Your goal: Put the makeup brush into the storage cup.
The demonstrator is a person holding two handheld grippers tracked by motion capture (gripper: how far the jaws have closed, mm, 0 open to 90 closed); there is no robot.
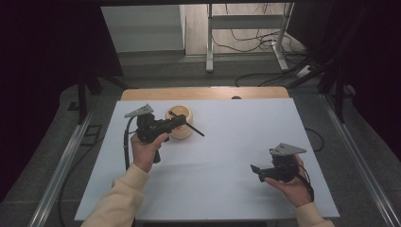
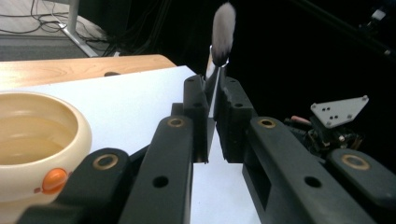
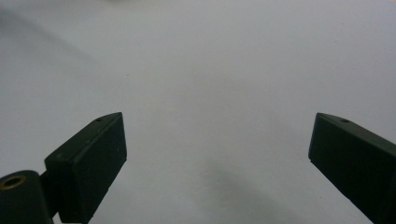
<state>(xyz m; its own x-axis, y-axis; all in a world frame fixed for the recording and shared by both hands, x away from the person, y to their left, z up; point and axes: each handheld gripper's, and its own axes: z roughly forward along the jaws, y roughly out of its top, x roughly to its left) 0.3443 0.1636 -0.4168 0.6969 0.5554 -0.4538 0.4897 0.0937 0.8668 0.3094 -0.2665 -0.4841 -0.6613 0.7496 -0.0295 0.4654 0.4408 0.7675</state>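
My left gripper (image 1: 182, 121) is shut on the thin handle of a brush (image 1: 196, 131), held just over a cream bowl (image 1: 187, 109) at the back left of the white table top (image 1: 213, 156). In the left gripper view the jaws pinch the brush (image 2: 223, 32) below its silver ferrule, with the fluffy bristles sticking out past the left gripper's tips (image 2: 212, 88). The bowl (image 2: 70, 116), with an orange spot on its side, lies close at the left. My right gripper (image 1: 255, 171) rests in a hand at the front right, open over bare table, with nothing between its jaws (image 3: 217, 140).
A wooden edge (image 1: 203, 92) runs along the back of the white top. Beyond it are metal desk legs (image 1: 209, 42) and loose cables (image 1: 250, 40) on the floor. The right gripper (image 2: 336, 126) shows far off in the left gripper view.
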